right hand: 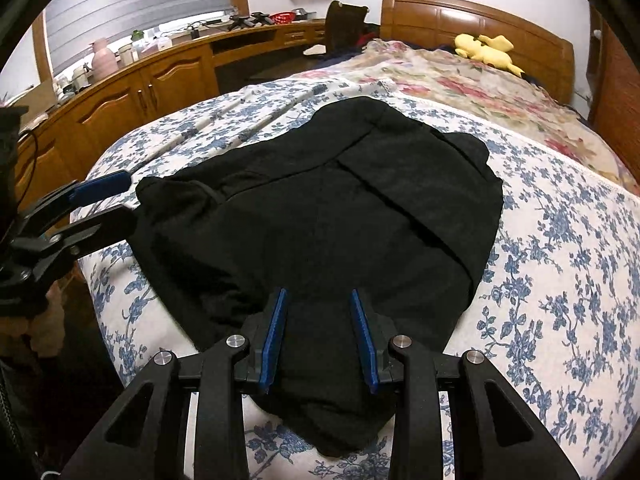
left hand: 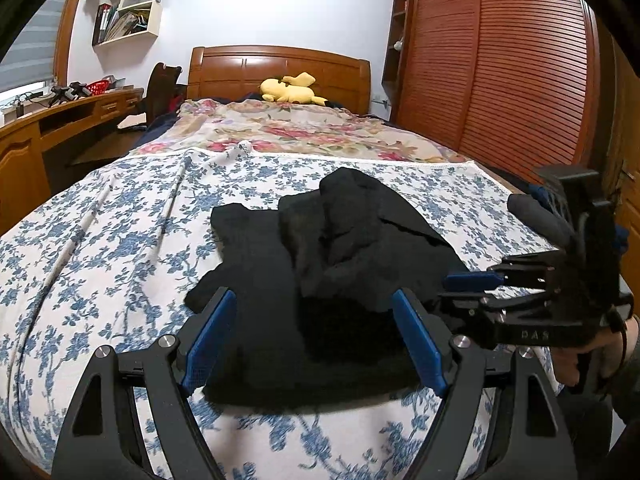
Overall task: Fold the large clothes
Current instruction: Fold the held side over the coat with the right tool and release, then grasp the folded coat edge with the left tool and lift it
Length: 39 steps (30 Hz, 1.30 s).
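A: Where is the garment?
B: The black garment (left hand: 320, 264) lies crumpled on the blue-flowered sheet (left hand: 100, 240), in the middle of both views, its near edge at the foot of the bed (right hand: 472, 24).
A: And the left gripper?
B: The left gripper (left hand: 312, 336) sits at lower centre of its own view, jaws wide apart. Cloth shows between the blue pads (left hand: 212, 332), but they do not press on it.
A: The right one?
B: The right gripper (right hand: 320, 336) is at lower centre of its view, jaws partly open, over the garment's near edge. The pads are clear of the cloth as far as I can see; nothing is pinched. In the left view it shows at the right edge, held by a hand (left hand: 592, 356).
A: Anything else?
B: A yellow plush (left hand: 290, 88) at upper centre by the headboard, and a desk (right hand: 120, 84) at upper left.
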Available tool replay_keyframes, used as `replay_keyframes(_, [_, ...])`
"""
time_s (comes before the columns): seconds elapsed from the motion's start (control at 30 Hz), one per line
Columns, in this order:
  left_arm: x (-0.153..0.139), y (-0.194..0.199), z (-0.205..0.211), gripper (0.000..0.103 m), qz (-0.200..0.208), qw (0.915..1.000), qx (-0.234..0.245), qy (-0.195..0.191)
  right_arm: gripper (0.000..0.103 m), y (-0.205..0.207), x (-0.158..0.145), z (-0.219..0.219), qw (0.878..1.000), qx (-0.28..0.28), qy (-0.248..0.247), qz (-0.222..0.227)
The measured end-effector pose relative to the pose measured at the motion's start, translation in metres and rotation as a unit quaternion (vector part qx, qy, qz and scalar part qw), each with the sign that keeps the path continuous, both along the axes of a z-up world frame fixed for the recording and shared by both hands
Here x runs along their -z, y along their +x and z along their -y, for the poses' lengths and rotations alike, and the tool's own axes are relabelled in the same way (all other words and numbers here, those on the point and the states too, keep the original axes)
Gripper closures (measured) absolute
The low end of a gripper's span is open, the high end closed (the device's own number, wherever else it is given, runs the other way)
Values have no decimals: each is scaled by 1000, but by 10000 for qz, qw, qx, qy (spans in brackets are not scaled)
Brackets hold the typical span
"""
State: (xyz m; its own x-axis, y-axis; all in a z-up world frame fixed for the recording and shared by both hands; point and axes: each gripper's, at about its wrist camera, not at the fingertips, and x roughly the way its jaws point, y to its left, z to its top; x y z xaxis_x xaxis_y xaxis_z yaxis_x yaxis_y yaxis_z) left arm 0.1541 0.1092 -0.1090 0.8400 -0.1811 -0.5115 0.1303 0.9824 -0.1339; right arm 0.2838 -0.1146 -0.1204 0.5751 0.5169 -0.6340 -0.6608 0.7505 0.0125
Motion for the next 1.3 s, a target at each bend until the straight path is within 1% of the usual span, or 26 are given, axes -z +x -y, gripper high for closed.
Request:
replay_keyframes(0.03, [0, 2, 1, 22, 0, 10000, -17, 2, 69, 1, 0, 1, 10000, -25, 13, 3])
replay_keyframes(0.1, [3, 7, 5, 22, -50, 10000, -53, 21, 69, -14, -3, 12, 10000, -84, 39, 32])
replay_keyframes(0.23, [10, 12, 12, 22, -172, 9998, -72, 79, 69, -17, -2, 19, 9997, -173, 120, 77])
replay_keyframes(0.33, [11, 11, 14, 22, -171, 9997, -104, 134, 69, -24, -5, 22, 9996, -205, 169, 100])
replay_keyframes(0.63, [16, 15, 12, 22, -255, 9996, -115, 19, 68, -33, -5, 28, 9994, -216, 230, 174])
replay_keyframes(0.7, [16, 15, 12, 31, -264, 9996, -67, -23, 68, -35, -5, 28, 9994, -201, 223, 199])
replay_keyframes(0.73, [16, 15, 13, 33, -273, 9996, -32, -57, 68, -35, -4, 28, 9993, -194, 226, 203])
replay_keyframes(0.8, [15, 15, 13, 43, -276, 9996, 25, -86, 68, -36, -4, 29, 9994, -182, 233, 200])
replay_keyframes(0.83, [15, 15, 14, 46, -276, 9996, 54, -95, 68, -36, -5, 29, 9994, -177, 229, 197])
replay_keyframes(0.9, [14, 15, 14, 60, -269, 9995, 119, -136, 68, -37, -6, 29, 9994, -176, 206, 201])
replay_keyframes(0.93, [13, 14, 15, 65, -252, 9995, 142, -148, 68, -38, -6, 29, 9995, -173, 193, 204])
replay_keyframes(0.97, [13, 14, 16, 80, -238, 9994, 186, -137, 68, -38, -6, 29, 9995, -173, 183, 206])
replay_keyframes(1.0, [13, 14, 18, 88, -262, 9992, 259, -119, 68, -38, -7, 29, 9995, -174, 179, 208])
replay_keyframes(1.1, [8, 10, 22, 94, -173, 9995, 268, -50, 66, -39, -9, 31, 9995, -146, 166, 220])
replay_keyframes(1.17, [2, 4, 22, 95, 17, 9996, 255, -101, 62, -40, -12, 33, 9995, -108, 149, 253])
replay_keyframes(1.23, [-8, -3, 18, 95, 253, 9992, 249, -195, 54, -39, -14, 38, 9995, -65, 168, 268])
replay_keyframes(1.3, [-19, -10, 16, 95, 422, 9987, 179, -215, 52, -38, -19, 43, 9994, -23, 280, 214])
